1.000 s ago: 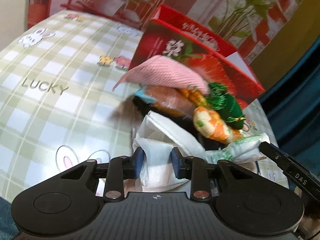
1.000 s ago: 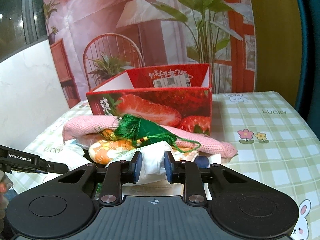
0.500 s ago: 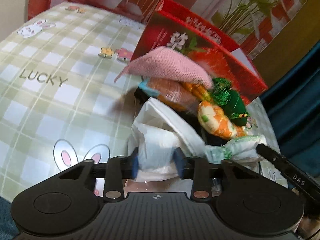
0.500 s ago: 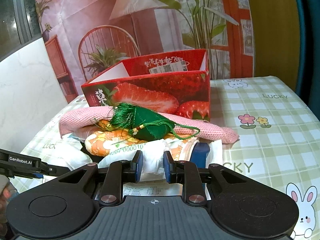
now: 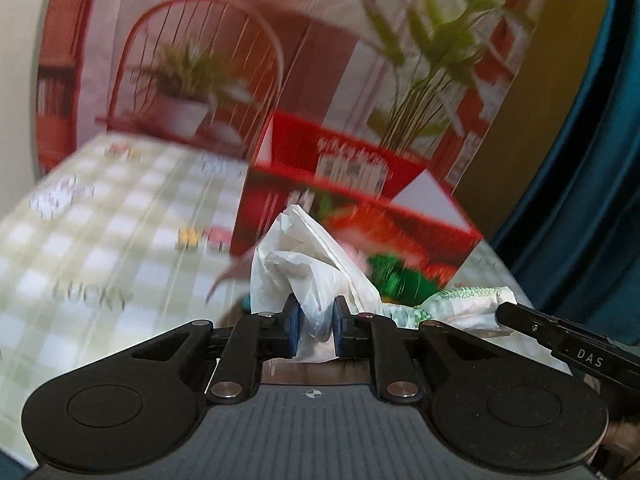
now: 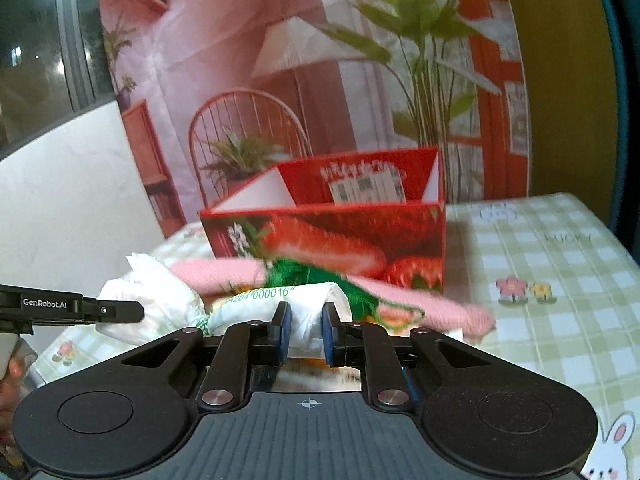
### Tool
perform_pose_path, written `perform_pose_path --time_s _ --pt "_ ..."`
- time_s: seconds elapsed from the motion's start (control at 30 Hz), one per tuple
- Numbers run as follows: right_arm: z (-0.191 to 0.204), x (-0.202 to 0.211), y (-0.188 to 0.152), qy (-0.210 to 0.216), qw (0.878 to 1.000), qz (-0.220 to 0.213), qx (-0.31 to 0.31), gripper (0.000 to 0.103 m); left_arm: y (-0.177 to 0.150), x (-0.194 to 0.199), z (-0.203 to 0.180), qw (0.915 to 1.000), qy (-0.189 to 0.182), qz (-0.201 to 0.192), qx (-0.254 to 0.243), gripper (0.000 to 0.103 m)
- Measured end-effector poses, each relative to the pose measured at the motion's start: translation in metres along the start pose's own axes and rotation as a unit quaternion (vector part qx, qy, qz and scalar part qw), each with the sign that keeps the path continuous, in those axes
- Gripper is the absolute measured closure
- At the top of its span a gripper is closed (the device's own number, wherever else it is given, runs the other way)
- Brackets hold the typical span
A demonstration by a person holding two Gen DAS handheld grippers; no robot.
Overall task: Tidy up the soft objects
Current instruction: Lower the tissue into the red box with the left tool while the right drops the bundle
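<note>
Your left gripper (image 5: 313,322), jaws just closed further, pinches one end of the white plastic bag (image 5: 304,264) at lower centre; your right gripper (image 6: 303,330) pinches the other end (image 6: 312,312). Held at both ends, it hangs above the pink cloth (image 6: 432,312), probably bound for the strawberry box (image 6: 340,236) behind.

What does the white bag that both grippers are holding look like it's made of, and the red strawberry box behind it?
White bag: probably thin plastic film, slightly glossy and translucent, crumpling into sharp creases where it is pinched. Strawberry box: apparently printed cardboard, with stiff flat walls, crisp corners and a plain white inside; motion blur hides its sheen.
</note>
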State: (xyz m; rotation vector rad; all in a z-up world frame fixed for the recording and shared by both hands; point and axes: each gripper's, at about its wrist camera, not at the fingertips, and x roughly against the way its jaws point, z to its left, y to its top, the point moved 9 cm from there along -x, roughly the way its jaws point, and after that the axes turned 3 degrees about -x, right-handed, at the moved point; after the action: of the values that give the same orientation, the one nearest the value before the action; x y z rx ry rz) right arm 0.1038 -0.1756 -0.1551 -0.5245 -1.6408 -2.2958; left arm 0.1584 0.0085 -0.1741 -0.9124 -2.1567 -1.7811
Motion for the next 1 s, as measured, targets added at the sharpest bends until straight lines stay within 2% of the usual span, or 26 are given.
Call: perform_pose_path --time_s 0.23,0.47,0.67,0.83,1.0 --pt "-0.003 0.003 0.053 -0.002 0.999 -0.045 0.024 0.088 0.068 0.004 -0.024 0.9967 -0.008 -0.059 -0.055 0.086" --pt "-0.020 -0.026 0.107 -0.023 0.996 -0.077 0.040 0.088 0.117 -0.038 -0.035 0.9945 -0.009 -0.066 -0.081 0.085" --pt "-0.042 -0.080 0.123 -0.045 0.997 -0.054 0.037 0.088 0.131 -0.097 -0.028 0.9952 0.002 -0.029 -0.093 0.085" --pt "-0.062 -0.116 0.115 -0.058 0.998 -0.018 0.035 0.088 0.126 -0.134 -0.021 0.9951 0.012 0.010 -0.098 0.084" --pt "-0.072 -0.139 0.106 -0.064 0.997 0.006 0.037 0.088 0.118 -0.154 -0.017 0.9929 0.019 0.035 -0.112 0.084"
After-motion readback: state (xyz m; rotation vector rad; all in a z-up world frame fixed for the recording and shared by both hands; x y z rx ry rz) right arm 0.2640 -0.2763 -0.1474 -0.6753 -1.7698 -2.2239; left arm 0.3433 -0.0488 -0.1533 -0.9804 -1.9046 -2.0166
